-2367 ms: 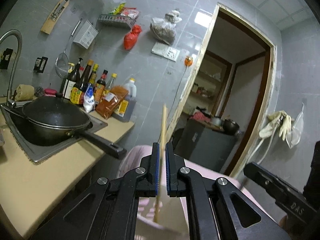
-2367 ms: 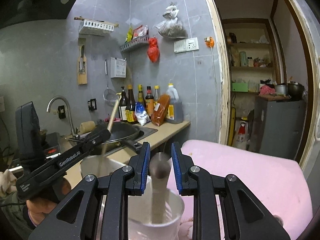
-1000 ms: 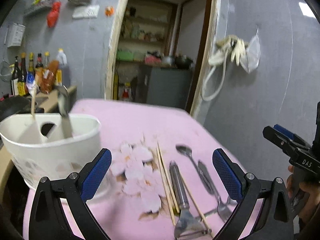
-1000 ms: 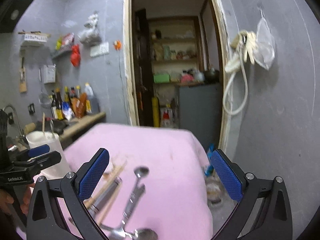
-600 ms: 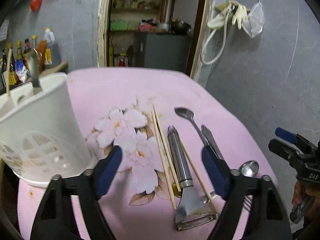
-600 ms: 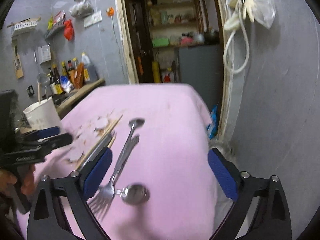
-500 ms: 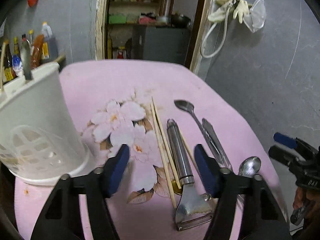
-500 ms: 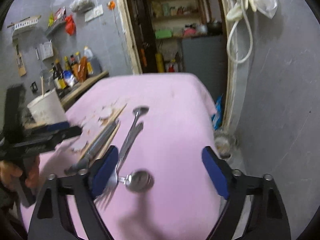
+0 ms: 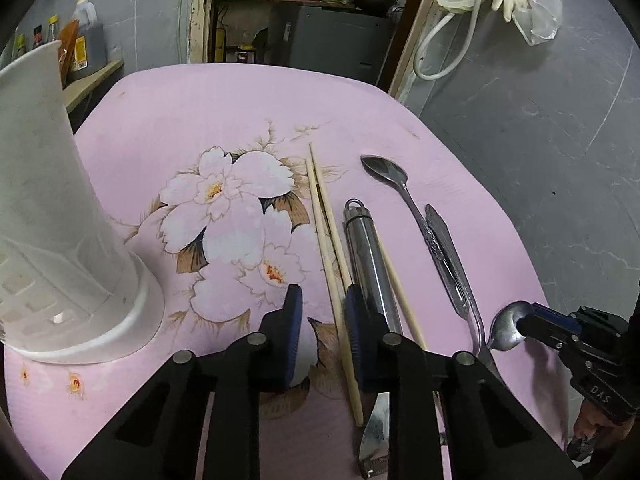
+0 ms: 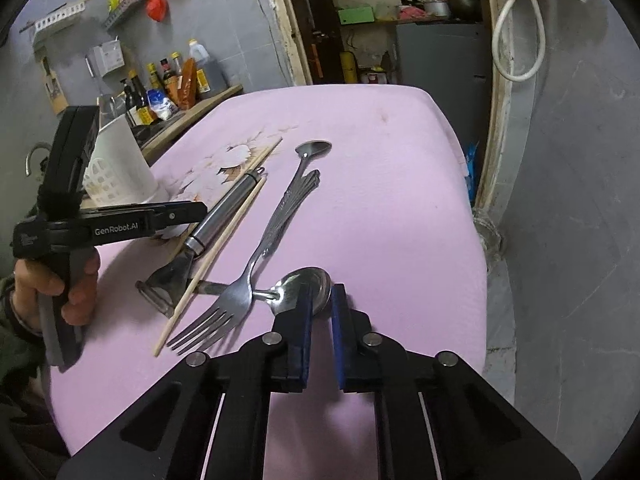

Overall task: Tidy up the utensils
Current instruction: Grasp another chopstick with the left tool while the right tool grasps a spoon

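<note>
Loose utensils lie on a pink flowered mat (image 9: 192, 112). Among them are a pair of wooden chopsticks (image 9: 320, 208), a steel peeler (image 9: 368, 256), a long spoon (image 9: 384, 170), a fork (image 10: 224, 312) and a short spoon (image 10: 308, 280). My left gripper (image 9: 323, 312) hovers low over the chopsticks. Its jaws are closing, with one chopstick between them near the right pad and the left pad still apart. My right gripper (image 10: 321, 300) is shut on the short spoon's bowl, as the left wrist view also shows (image 9: 528, 322). The white utensil holder (image 9: 60, 240) stands at the mat's left.
A third chopstick (image 9: 396, 280) lies just right of the peeler. The mat's right edge drops off beside a grey wall (image 9: 560, 160). A counter with bottles (image 10: 168, 80) and an open doorway (image 9: 320, 20) are behind. A hand (image 10: 60, 280) holds the left gripper's handle.
Both grippers have tipped down and sunk toward the mat. Their jaws narrowed from wide open: the left around a chopstick, the right onto the short spoon's bowl.
</note>
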Tool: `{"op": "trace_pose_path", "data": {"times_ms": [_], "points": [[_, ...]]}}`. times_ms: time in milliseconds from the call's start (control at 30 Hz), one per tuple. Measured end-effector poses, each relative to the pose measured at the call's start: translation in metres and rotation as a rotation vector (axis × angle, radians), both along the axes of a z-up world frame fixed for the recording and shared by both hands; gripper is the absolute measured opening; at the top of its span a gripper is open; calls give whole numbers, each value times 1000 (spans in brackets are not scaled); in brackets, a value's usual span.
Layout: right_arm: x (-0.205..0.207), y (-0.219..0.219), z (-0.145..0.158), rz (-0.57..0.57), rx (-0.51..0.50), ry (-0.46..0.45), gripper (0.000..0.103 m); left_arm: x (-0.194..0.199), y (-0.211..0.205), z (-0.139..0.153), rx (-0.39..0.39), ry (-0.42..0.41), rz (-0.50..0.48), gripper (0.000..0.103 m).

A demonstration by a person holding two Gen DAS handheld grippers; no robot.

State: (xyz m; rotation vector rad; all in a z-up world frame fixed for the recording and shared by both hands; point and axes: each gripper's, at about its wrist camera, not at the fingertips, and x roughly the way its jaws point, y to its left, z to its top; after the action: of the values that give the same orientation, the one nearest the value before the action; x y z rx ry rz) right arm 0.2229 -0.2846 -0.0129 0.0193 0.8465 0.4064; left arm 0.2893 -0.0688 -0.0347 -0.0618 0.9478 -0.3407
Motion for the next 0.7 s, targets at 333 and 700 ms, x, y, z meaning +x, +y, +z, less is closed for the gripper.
{"op": "trace_pose_path", "data": {"times_ms": [333,700], "points": [[42,18,5,50,-96,-69,3,25,-4,-1,-1,40,10,17],[82,26,12,39,-91,-119,4,36,1,-1,-31,58,33,2]]}}
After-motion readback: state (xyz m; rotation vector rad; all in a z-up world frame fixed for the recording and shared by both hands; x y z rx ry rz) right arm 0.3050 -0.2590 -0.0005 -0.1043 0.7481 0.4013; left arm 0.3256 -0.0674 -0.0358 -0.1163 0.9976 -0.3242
